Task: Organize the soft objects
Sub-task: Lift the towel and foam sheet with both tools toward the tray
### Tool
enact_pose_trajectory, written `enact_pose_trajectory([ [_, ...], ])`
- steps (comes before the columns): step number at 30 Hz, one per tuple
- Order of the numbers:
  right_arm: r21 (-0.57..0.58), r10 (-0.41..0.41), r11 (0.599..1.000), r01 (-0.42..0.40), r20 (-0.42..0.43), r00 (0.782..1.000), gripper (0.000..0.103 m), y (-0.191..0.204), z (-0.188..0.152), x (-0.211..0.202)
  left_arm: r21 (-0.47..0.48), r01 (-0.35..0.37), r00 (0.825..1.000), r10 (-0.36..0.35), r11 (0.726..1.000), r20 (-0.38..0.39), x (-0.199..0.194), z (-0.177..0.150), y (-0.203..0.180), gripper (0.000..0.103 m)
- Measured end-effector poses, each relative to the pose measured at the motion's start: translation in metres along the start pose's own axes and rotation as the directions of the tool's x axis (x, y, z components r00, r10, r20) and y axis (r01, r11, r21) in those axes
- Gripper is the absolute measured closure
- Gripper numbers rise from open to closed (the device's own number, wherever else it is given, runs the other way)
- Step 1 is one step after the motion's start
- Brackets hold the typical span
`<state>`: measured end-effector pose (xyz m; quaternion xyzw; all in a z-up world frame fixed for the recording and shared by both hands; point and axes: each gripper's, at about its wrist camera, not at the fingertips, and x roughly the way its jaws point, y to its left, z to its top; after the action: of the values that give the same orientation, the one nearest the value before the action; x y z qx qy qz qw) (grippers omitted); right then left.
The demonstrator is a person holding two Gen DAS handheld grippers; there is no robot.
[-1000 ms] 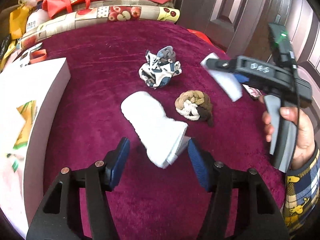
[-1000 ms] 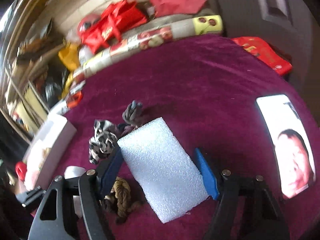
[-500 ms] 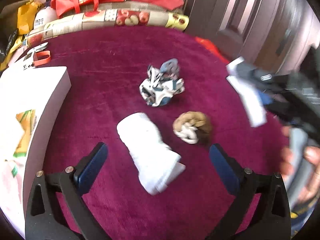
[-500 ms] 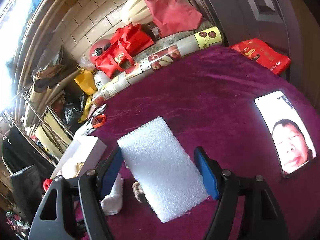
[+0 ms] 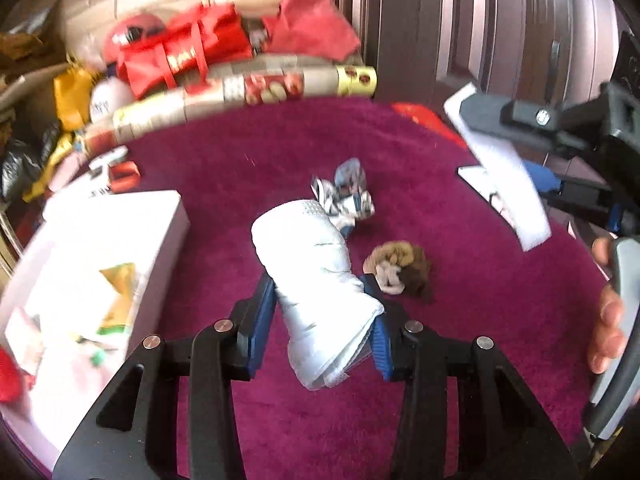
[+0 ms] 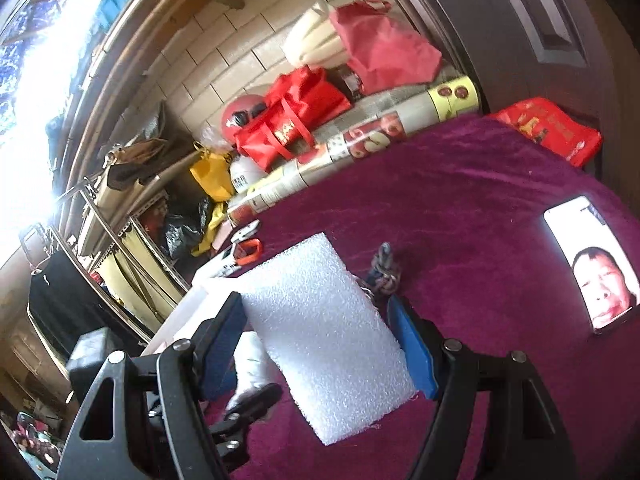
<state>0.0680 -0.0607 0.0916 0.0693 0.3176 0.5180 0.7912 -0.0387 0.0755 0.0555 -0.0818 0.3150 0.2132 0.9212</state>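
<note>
My left gripper (image 5: 322, 322) is shut on a rolled white towel (image 5: 316, 276) and holds it above the magenta cloth (image 5: 460, 344). A patterned blue-white cloth (image 5: 348, 196) and a brown-white knotted cloth (image 5: 398, 270) lie just beyond it. My right gripper (image 6: 320, 344) is shut on a white foam block (image 6: 324, 332), held above the cloth; it also shows in the left wrist view (image 5: 504, 168) at the right. The patterned cloth (image 6: 384, 272) peeks out behind the foam.
A white open box (image 5: 92, 280) stands at the left. A lit phone (image 6: 588, 272) lies at the right of the cloth. A red packet (image 6: 548, 128), a rolled mat (image 6: 360, 140) and red bags (image 6: 292, 120) line the far edge.
My left gripper opened wide, then closed on the white towel and lifted it. My right gripper kept the foam block and rose higher above the cloth.
</note>
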Motion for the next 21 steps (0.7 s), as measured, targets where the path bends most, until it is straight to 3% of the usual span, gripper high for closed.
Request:
enact_pose_trajectory([
  [11,-0.089,0.048,0.995,-0.042,0.065,0.997,0.030,0.047,0.003,-0.027,-0.025,-0.080,0.988,0.083,0.996,0.132,-0.067,0.004,0.019,0.061],
  [21,-0.152,0.086,0.985,-0.076,0.061,0.994,0.030,0.081,-0.004,-0.031,-0.100,-0.123,0.973,0.140,0.987,0.184,-0.100,-0.003,0.053,0.061],
])
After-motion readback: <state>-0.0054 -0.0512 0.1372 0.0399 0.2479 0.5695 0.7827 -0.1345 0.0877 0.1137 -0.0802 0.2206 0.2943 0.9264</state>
